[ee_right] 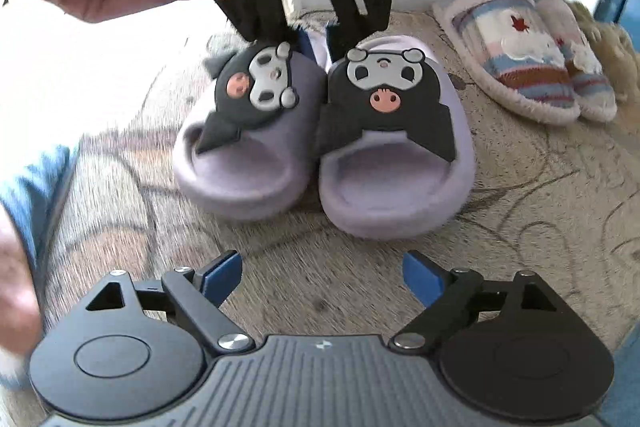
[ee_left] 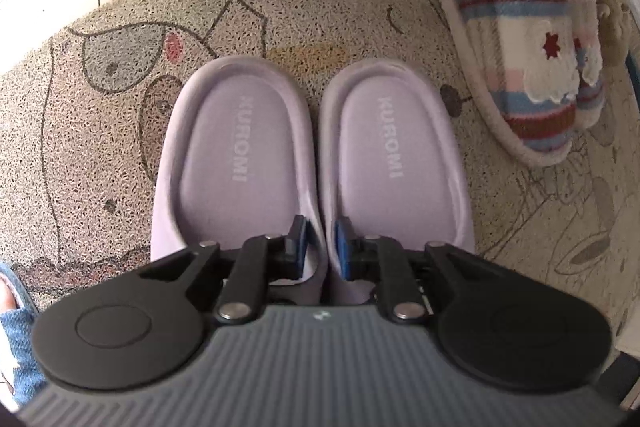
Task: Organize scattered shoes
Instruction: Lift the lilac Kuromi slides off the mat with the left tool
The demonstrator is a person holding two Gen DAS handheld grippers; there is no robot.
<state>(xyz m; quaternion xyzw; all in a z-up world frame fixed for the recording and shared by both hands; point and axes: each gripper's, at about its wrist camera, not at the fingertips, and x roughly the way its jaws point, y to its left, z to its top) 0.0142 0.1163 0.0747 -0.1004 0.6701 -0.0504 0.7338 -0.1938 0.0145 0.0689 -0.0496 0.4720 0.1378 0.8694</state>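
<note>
Right gripper (ee_right: 322,277) hangs wide open, blue pads holding nothing, just short of two lilac foam slides (ee_right: 396,163) side by side on speckled cartoon doormat (ee_right: 540,211). Left gripper (ee_left: 320,247) pinches the slides' touching inner walls. Striped fluffy slippers (ee_left: 520,67) lie nearby.

The purple slides' (ee_left: 312,155) toe straps hide beneath the left gripper (ee_left: 320,247); what it pinches is probably their inner walls.
</note>
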